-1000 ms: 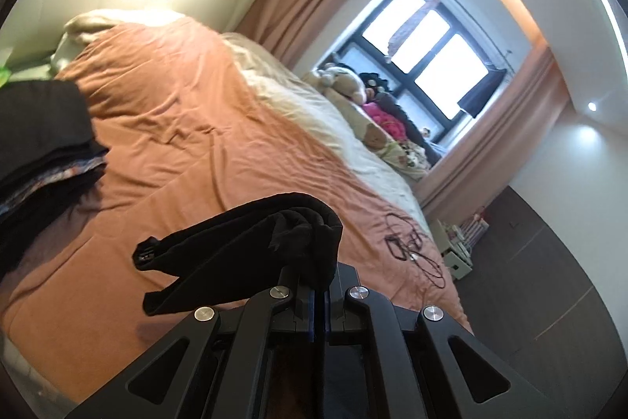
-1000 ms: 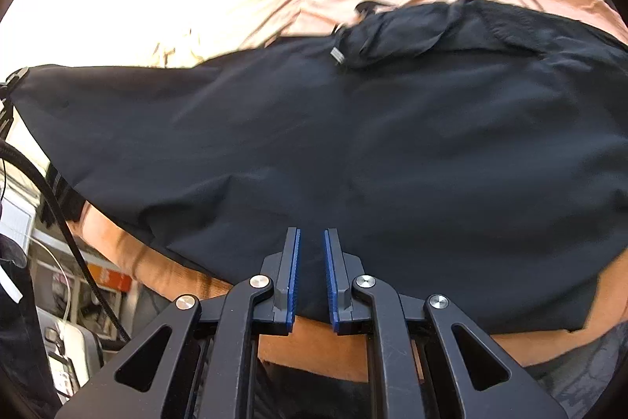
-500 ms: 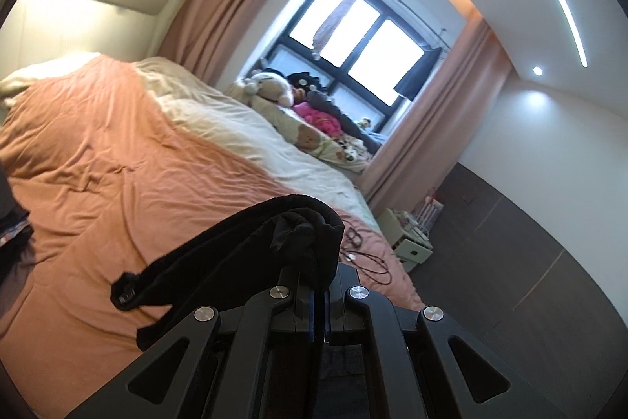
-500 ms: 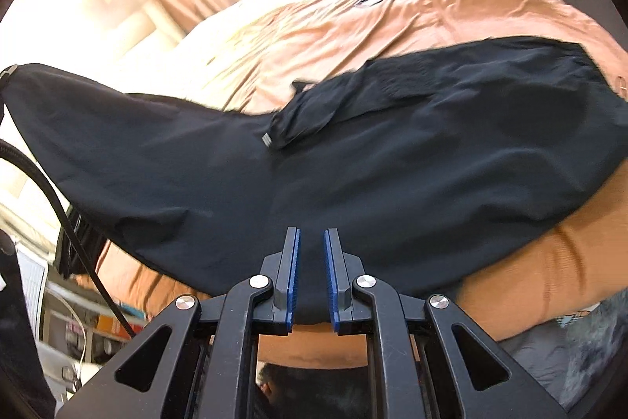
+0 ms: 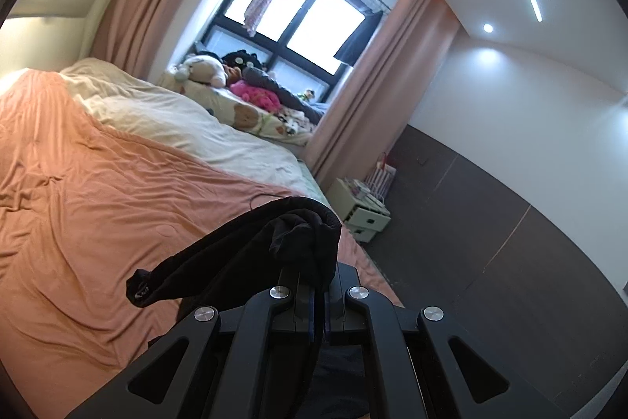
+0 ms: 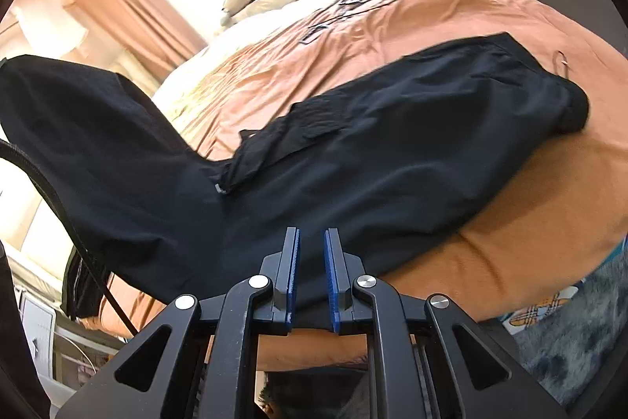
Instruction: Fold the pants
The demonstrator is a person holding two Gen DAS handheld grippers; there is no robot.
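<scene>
Your left gripper [image 5: 318, 295] is clamped on one end of the black pants [image 6: 392, 160], lifted off the orange bedspread [image 6: 530, 242]; the rest lies flat. Your right gripper [image 6: 312, 277] stands narrowly parted, holding nothing, over the near edge. You're likely mid-fold: carry that end across. Curtained window [image 5: 290, 22] behind.

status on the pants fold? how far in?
Early, mid first fold. Done: black fabric pants are spread across the orange bedsheet. In hand: left gripper is shut on a bunched end of them, raised off the bed; in the right wrist view that end rises at left. Right gripper is open at the near edge. Left: laying the raised end over, further folds.
</scene>
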